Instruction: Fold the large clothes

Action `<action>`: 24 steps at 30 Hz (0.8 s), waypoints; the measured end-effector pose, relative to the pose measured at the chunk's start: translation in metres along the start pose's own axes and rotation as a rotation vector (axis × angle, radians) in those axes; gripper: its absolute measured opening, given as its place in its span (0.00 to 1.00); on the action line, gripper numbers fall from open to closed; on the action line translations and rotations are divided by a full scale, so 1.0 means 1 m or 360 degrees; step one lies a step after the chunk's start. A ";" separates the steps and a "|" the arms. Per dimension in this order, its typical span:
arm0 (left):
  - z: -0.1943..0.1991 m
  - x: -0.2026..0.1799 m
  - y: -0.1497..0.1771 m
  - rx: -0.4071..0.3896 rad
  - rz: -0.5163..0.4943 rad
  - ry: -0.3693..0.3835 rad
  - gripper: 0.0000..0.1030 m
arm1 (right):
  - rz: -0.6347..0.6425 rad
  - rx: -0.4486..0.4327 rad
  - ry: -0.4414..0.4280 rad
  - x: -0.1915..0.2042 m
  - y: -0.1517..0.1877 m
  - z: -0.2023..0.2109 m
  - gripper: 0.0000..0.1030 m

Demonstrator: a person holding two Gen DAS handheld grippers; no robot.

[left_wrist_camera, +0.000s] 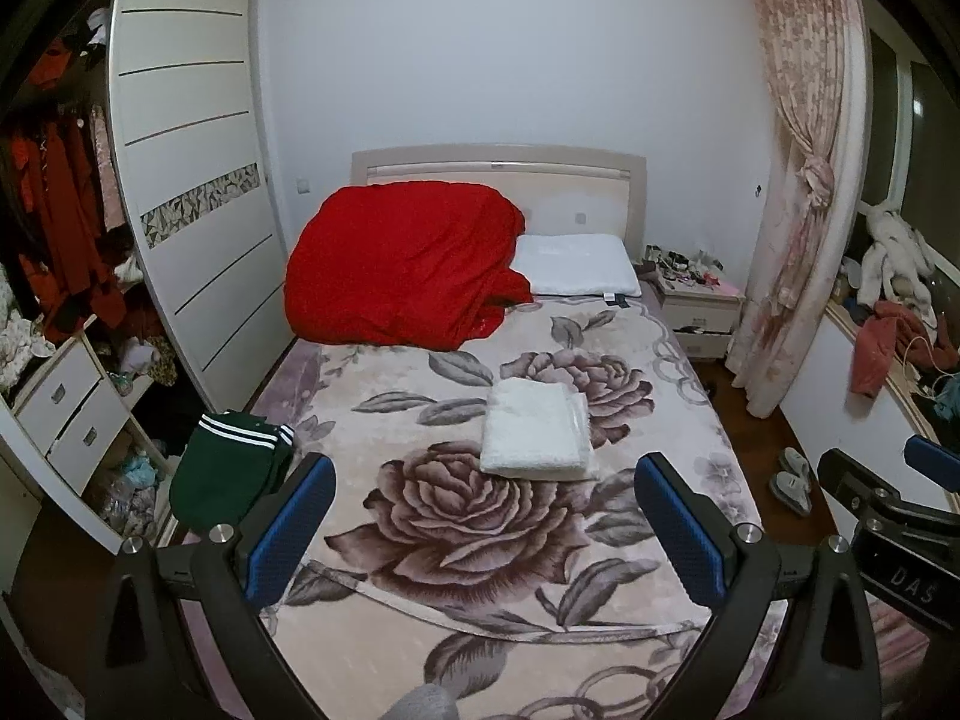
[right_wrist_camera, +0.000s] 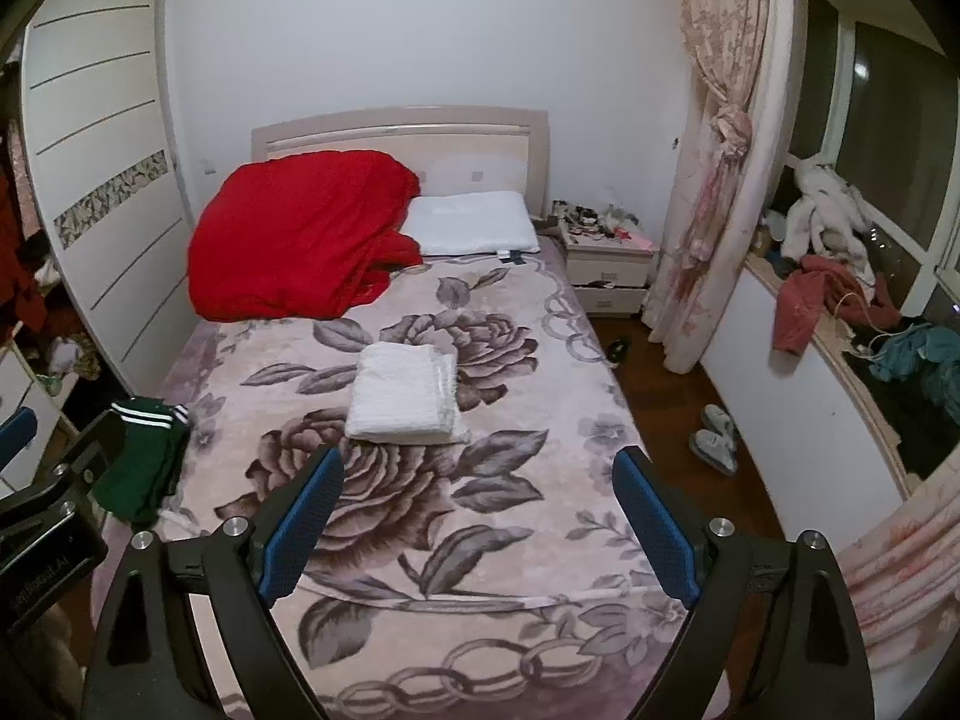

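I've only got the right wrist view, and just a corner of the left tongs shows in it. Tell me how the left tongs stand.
Observer: The left tongs are open, with the blue pads wide apart and nothing between them.
Operator: Describe the dark green garment with white stripes. The tongs hide part of it here.
Observer: It lies bunched at the left edge of the floral-covered bed, apart from the folded white fleecy cloth.
Operator: Report what stands left of the white sliding wardrobe door.
Observer: An open wardrobe section, with red hanging clothes above two white drawers.
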State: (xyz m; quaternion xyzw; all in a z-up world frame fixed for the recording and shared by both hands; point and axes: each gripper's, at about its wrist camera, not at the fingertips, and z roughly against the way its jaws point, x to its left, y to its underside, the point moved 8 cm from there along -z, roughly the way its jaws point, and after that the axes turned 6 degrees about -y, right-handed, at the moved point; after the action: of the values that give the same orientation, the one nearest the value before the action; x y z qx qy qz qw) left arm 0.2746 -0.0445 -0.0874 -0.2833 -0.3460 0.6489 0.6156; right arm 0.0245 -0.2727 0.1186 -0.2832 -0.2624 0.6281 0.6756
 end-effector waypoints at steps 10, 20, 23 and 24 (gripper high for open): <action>0.002 0.001 -0.001 -0.0006 -0.0009 -0.0021 0.99 | 0.0020 -0.0021 0.0009 -0.001 -0.008 -0.003 0.91; 0.003 0.001 -0.002 -0.0006 -0.0005 -0.0018 0.99 | 0.0025 -0.0028 0.0009 -0.002 -0.010 -0.002 0.91; 0.003 0.000 -0.001 0.0004 0.0002 0.0002 0.99 | 0.0029 -0.0028 0.0005 -0.002 -0.011 -0.003 0.91; 0.005 -0.001 -0.002 0.0006 0.0005 0.0014 0.99 | 0.0032 -0.0030 0.0007 -0.002 -0.012 -0.003 0.91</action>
State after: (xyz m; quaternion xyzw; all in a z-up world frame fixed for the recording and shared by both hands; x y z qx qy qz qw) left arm 0.2723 -0.0461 -0.0830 -0.2856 -0.3416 0.6493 0.6166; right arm 0.0348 -0.2757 0.1252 -0.2936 -0.2641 0.6318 0.6670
